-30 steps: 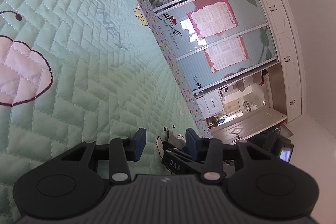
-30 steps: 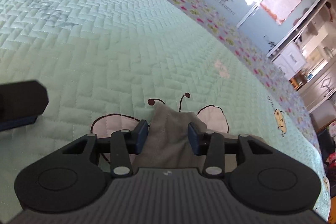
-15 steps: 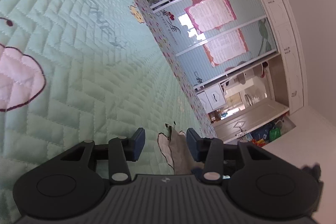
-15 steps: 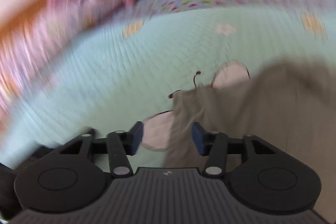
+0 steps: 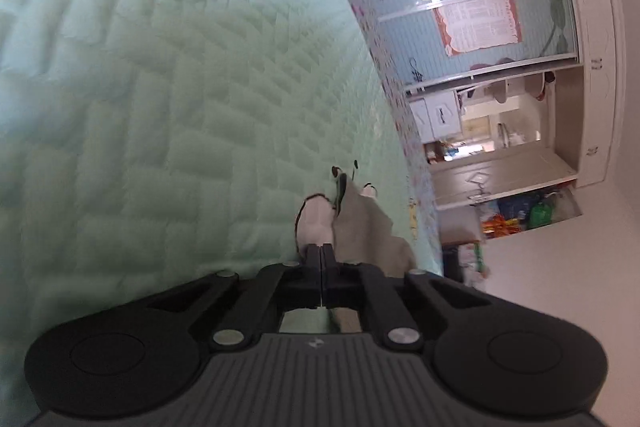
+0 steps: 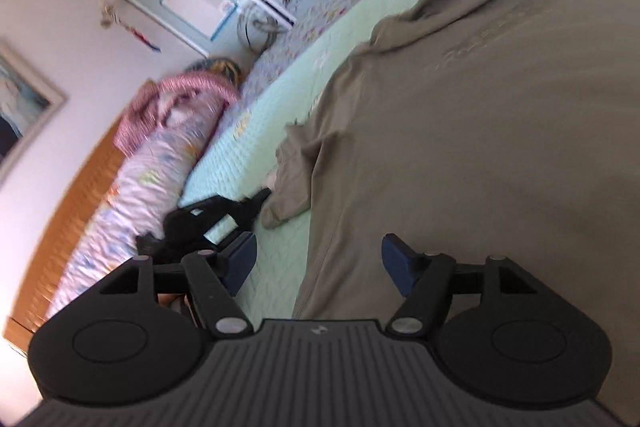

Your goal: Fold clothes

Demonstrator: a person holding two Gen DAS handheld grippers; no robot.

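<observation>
A grey-brown garment lies spread on the mint quilted bedspread. One sleeve sticks out toward the headboard. In the left wrist view the sleeve runs ahead beside a white wing patch. My left gripper has its jaws together at the sleeve's near edge, and seems to pinch it. The right wrist view shows the left gripper with its tip at the sleeve's end. My right gripper hovers over the garment's side edge. Its jaws are opening, with cloth below them and nothing pressed.
A rolled floral duvet with a pink blanket lies along the wooden headboard. A wardrobe with pale sliding doors stands past the bed's flowered edge. An open doorway is beside it.
The left gripper moved up to the sleeve and shut. The right gripper let go of the garment's tip, swung and rolled sideways, and opened wider above the garment's side.
</observation>
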